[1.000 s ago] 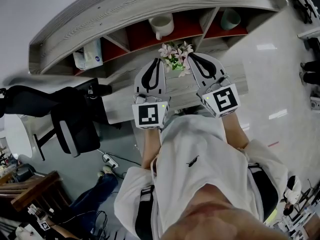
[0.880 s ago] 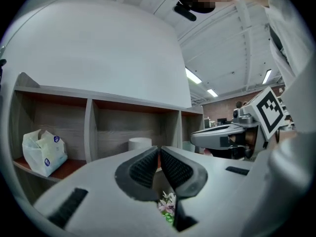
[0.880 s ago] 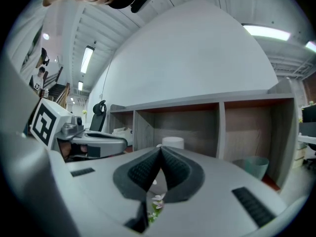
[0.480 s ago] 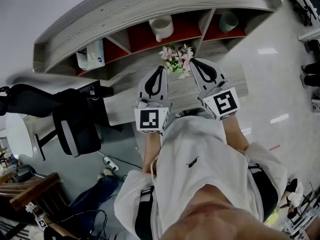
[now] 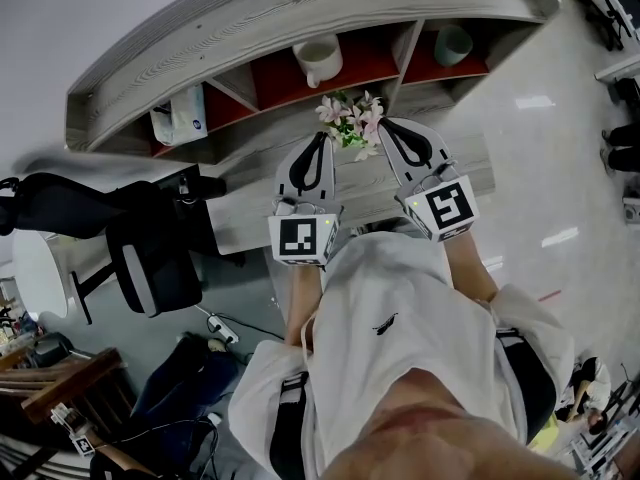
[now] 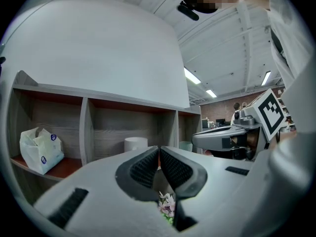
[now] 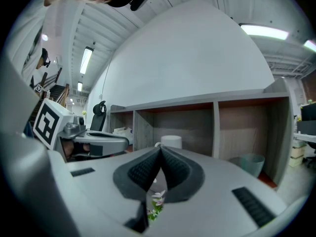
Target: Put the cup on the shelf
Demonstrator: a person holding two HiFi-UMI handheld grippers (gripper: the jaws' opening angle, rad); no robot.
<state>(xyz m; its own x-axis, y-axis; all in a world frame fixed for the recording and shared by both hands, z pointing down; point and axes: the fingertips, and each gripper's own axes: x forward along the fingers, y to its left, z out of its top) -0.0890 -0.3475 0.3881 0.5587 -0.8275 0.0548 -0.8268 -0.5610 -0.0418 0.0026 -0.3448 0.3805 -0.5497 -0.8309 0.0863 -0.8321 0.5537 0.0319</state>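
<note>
A white cup (image 5: pixel 320 60) (image 6: pixel 135 144) (image 7: pixel 170 141) stands in the middle compartment of the grey wooden shelf (image 5: pixel 300 8) with red-brown floors. A pale green cup (image 5: pixel 454 43) (image 7: pixel 250 163) sits in the right compartment. My left gripper (image 5: pixel 320 138) (image 6: pixel 159 149) and right gripper (image 5: pixel 384 123) (image 7: pixel 161 149) hang side by side in front of the shelf, above the desk, both shut with nothing between their pads. A small bunch of pink flowers (image 5: pixel 350 118) lies between their tips.
A white plastic bag (image 5: pixel 180 116) (image 6: pixel 40 149) fills the left shelf compartment. A grey desk (image 5: pixel 240 213) runs below the grippers. A black office chair (image 5: pixel 140 248) stands at the left. A person's legs in blue show on the floor at the lower left.
Both grippers and the view shifted slightly; the left gripper's jaws finished closing. The white cup stays in the middle compartment.
</note>
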